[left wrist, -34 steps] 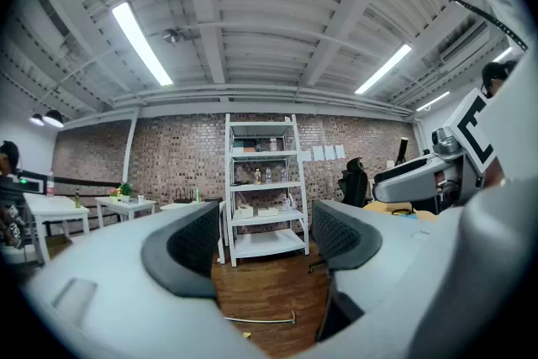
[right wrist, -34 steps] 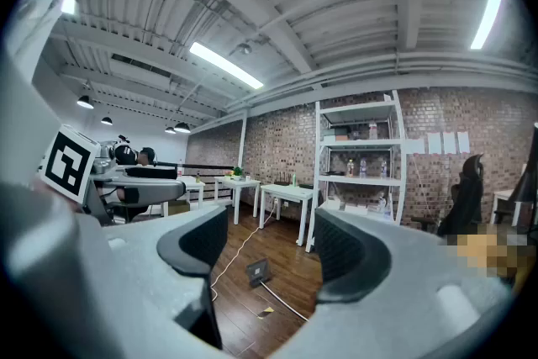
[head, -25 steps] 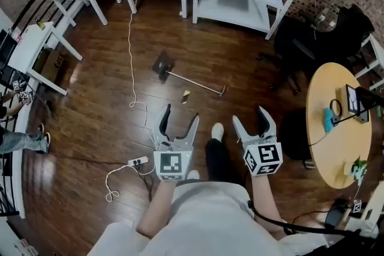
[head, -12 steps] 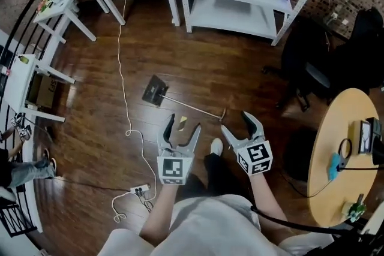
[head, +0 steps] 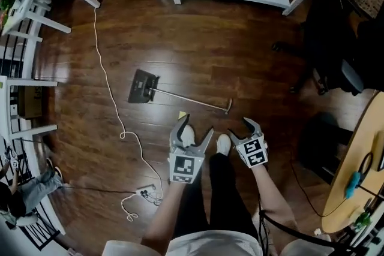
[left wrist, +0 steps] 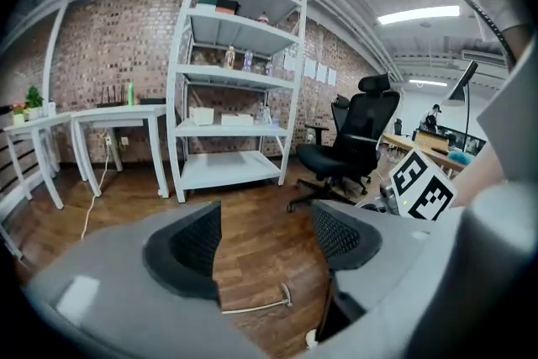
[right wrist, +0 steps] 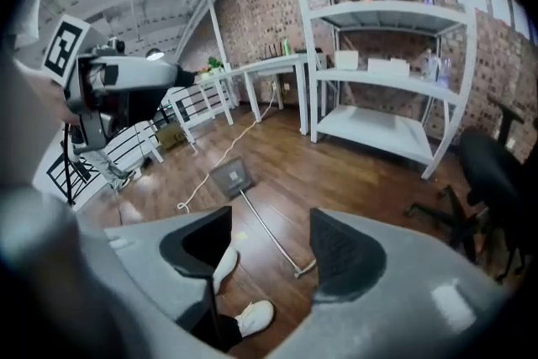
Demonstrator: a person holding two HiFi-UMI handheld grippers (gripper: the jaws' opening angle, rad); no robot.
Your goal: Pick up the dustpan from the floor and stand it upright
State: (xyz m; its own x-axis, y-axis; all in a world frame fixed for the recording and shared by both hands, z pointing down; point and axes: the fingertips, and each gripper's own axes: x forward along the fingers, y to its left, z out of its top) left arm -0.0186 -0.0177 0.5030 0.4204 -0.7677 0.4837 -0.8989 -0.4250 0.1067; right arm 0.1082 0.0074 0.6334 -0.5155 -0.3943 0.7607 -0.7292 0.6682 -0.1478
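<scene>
The dustpan (head: 143,87) lies flat on the wooden floor (head: 240,39), its long handle (head: 192,99) stretched toward the person's shoes (head: 223,142) — so the handle end is the part nearest the claws. The left claw (head: 196,128) is held open and empty just short of it. The right claw (head: 241,129), empty too, is open though its jaws have just been closing slightly, and is aimed down at the handle tip — seemingly for a grasp not yet made.
</scene>
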